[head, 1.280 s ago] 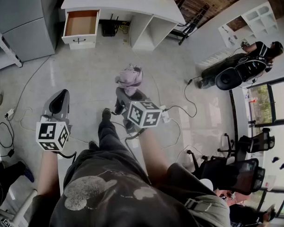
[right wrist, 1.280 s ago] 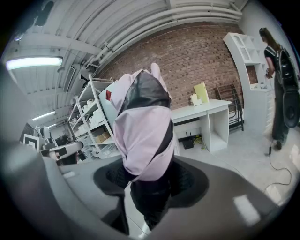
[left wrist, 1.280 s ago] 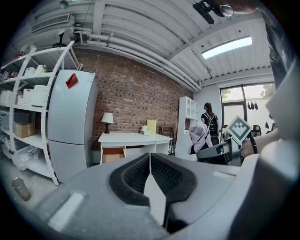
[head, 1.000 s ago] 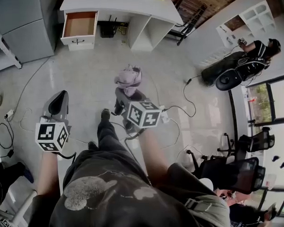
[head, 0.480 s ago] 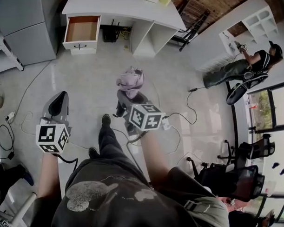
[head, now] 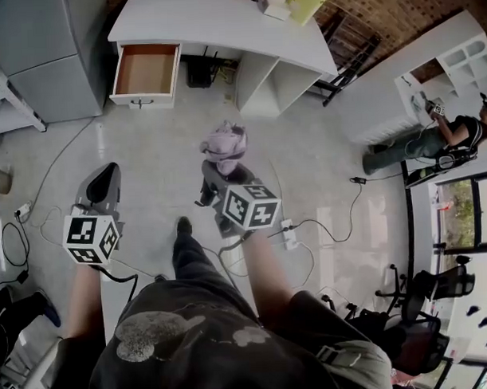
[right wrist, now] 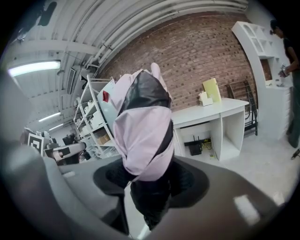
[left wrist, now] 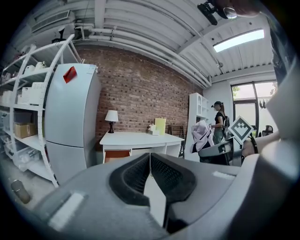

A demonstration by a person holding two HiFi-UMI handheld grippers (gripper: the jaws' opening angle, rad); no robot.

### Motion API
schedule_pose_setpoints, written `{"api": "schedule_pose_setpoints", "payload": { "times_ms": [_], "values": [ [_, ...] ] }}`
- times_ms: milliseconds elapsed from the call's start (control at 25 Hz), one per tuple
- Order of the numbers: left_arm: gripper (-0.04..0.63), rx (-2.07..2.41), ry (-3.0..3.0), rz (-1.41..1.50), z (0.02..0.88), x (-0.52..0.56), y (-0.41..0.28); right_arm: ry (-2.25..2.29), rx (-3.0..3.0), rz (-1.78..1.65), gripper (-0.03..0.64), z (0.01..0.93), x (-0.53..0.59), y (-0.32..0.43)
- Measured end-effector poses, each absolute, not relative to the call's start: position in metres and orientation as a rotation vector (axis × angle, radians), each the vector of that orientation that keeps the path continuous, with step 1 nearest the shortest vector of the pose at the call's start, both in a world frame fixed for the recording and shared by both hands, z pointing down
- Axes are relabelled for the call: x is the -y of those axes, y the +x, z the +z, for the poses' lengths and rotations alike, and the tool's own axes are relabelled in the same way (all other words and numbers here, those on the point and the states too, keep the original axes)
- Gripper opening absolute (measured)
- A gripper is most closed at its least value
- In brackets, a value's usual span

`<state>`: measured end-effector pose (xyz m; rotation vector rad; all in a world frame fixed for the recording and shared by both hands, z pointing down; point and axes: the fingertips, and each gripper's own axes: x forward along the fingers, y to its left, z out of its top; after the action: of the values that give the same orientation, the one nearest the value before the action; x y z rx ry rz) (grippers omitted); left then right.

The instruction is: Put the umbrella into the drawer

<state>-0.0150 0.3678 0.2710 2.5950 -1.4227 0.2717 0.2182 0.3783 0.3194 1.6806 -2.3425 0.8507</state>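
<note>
**A:** Where's the umbrella (right wrist: 142,126) now?

**B:** In my right tongs (head: 221,164), clamped by its dark lower end. The pink folded bundle stands up past the tips. It's in the air over the floor (head: 146,153), well short of the desk (head: 221,19).

**A:** And your left tongs (left wrist: 150,158)?

**B:** Closed to nothing, the pads meeting at the tips with nothing between them.

**A:** How do you expect it to handle?

**B:** Light, I'd say. It's soft loose cloth wrapped round what must be a stiff core. The cloth could slide or bunch, so I'd judge the grip safest low down, where the pads bite through to something firm, not on the puffy pink folds.

**A:** The drawer (head: 146,71)?

**B:** Pulled out at the left end of the desk front, and its wooden bottom looks bare. The bundle is top-heavy above my jaws, so I think I should lay it in lengthwise before letting go.
</note>
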Motion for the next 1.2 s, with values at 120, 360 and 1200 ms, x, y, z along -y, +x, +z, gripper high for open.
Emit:
{"api": "schedule_pose_setpoints", "payload": {
  "times_ms": [120,360,1200],
  "values": [
    [0.018,1.418,2.597,0.282,0.268,-0.333,0.009,1.64,2.36,0.845,0.222,0.317,-0.337,0.238],
    [0.018,1.512,2.572,0.268,0.254,-0.275,0.037,1.566,2.411,0.803,0.222,0.306,-0.275,0.267],
    [0.018,1.521,2.578,0.309,0.268,-0.134,0.034,1.532,2.35,0.86,0.222,0.328,-0.154,0.273]
  ]
}}
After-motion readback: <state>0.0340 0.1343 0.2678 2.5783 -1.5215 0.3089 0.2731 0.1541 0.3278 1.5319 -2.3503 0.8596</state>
